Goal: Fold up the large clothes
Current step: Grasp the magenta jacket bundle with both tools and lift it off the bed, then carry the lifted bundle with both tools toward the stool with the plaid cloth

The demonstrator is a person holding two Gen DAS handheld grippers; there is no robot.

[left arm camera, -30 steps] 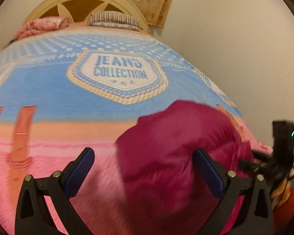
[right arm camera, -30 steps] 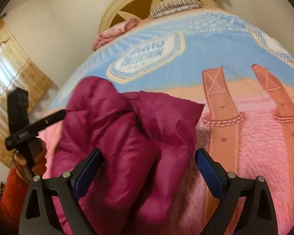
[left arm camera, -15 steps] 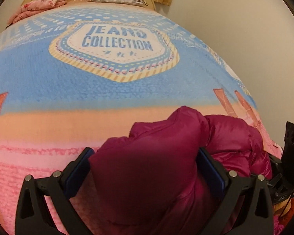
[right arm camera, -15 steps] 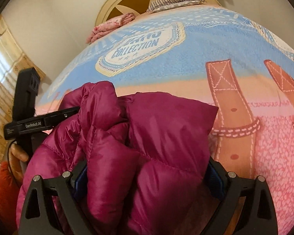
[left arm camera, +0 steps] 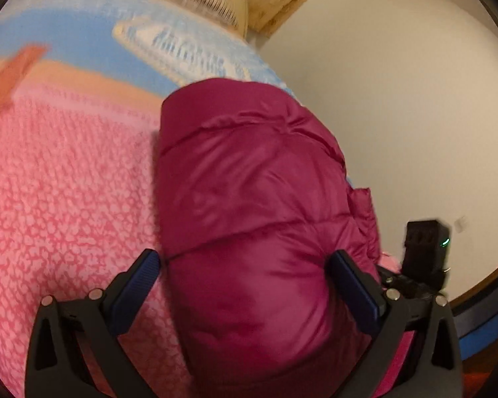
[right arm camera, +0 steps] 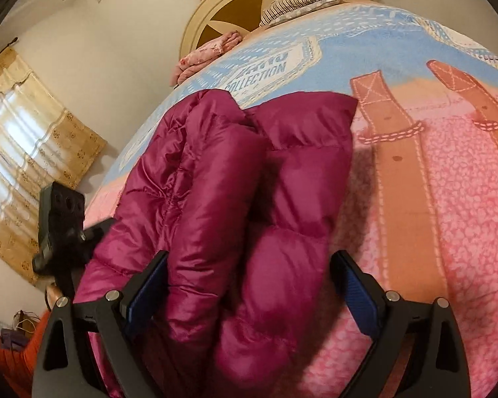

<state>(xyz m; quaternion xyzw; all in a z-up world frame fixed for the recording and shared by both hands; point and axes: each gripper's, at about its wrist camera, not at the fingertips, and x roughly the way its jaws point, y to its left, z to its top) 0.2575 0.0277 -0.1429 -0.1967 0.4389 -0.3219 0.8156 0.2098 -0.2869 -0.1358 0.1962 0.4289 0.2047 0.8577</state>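
Note:
A magenta puffer jacket (left arm camera: 249,179) lies bunched in a thick folded bundle on the bed's blanket, near the side by the wall. My left gripper (left arm camera: 245,285) is open, its blue pads standing on either side of the bundle's near end. In the right wrist view the jacket (right arm camera: 215,179) shows two padded lobes with a dark crease between them. My right gripper (right arm camera: 250,288) is also open and straddles the near end. I cannot tell whether any pad touches the fabric. Each view shows the other gripper's black body beside the jacket (left arm camera: 426,248) (right arm camera: 61,225).
The fleece blanket (right arm camera: 448,199) is pink near me and blue farther off, with brown strap prints and a "COLLECTION" badge (right arm camera: 269,66). A round cream headboard (right arm camera: 249,10), a striped pillow (right arm camera: 302,3) and a pink cloth (right arm camera: 209,53) are at the far end. The white wall (left arm camera: 398,99) runs close along the bed.
Both grippers have come in closer over the jacket and stayed wide open. The left view has swung toward the wall, and the bundle now fills the space between its fingers.

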